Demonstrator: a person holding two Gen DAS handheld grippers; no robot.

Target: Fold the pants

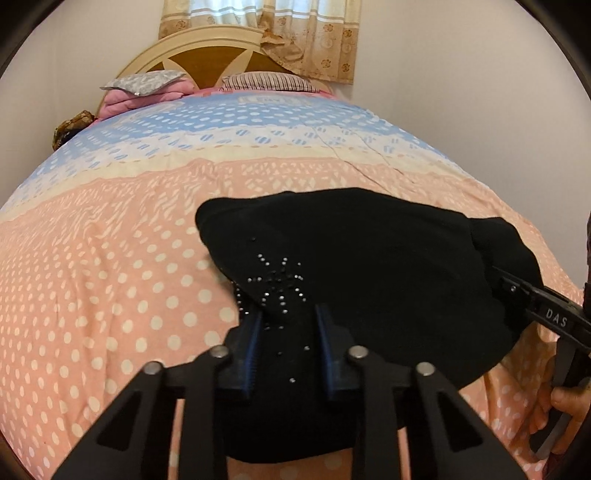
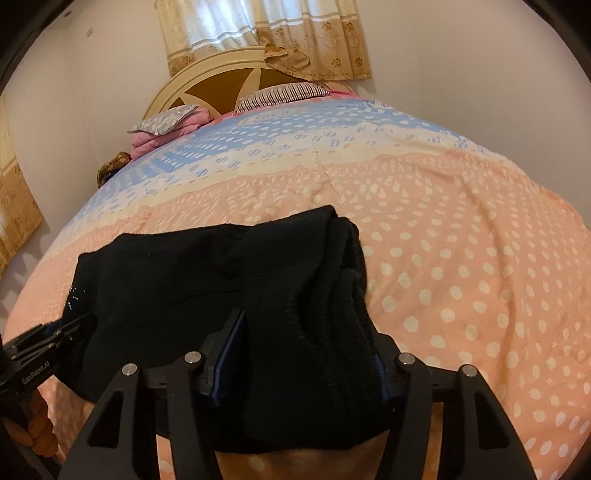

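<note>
Lying on one bedspread (image 1: 110, 258), one black pants (image 1: 369, 258) is pinched by two hand-held grippers, left (image 1: 288, 332) and right (image 2: 306, 354).

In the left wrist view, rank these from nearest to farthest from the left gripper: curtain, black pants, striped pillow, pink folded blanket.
From the left gripper:
1. Black pants, between its fingers.
2. Pink folded blanket, far left by the headboard, and striped pillow, centre by the headboard: too close to call.
3. Curtain, on the wall behind the bed.
</note>
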